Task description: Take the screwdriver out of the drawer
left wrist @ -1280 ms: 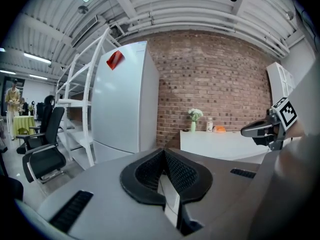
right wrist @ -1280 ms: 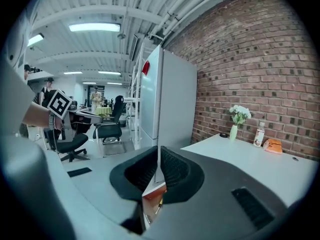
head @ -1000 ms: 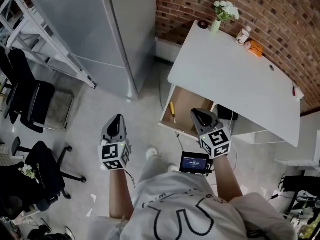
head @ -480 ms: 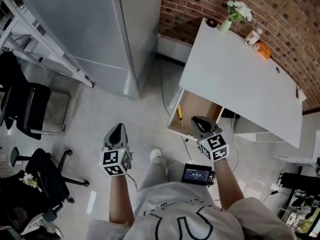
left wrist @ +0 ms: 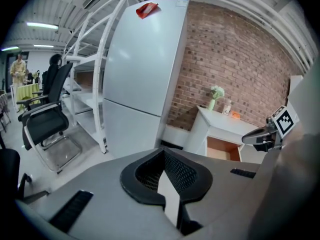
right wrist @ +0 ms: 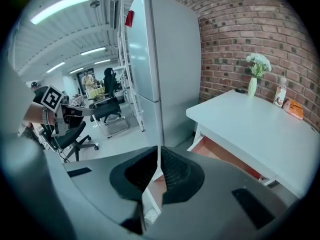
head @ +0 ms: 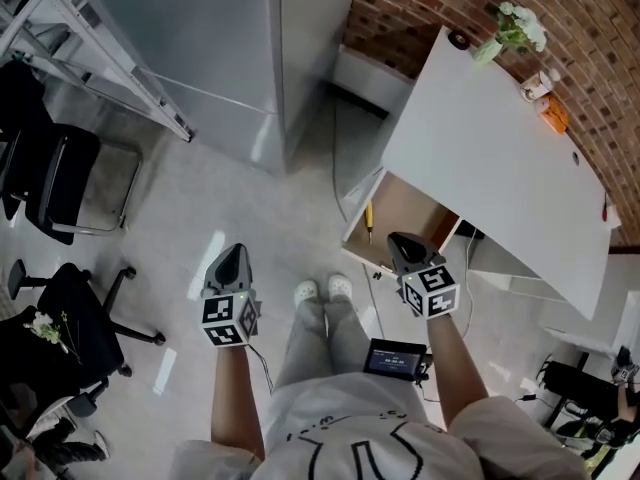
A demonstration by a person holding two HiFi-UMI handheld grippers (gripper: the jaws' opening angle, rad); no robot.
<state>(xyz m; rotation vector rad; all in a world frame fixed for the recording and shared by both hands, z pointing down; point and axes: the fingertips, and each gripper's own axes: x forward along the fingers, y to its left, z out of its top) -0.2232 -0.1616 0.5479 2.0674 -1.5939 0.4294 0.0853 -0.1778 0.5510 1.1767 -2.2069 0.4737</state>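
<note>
Both jaw pairs are pressed together with nothing in them. I see the screwdriver (head: 368, 219) in the open drawer (head: 412, 211), along its left wall. The right gripper (head: 399, 241) hangs over the drawer front with the screwdriver just to its left; the left gripper (head: 232, 255) is well apart. Its long axis runs front-to-back, yellow handle probably deskward and shaft toward me, but it's small in view.

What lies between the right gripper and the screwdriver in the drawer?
Only bare drawer bottom. The head view shows the screwdriver by the drawer's side wall, the right gripper near its front edge, and nothing between them.
</note>
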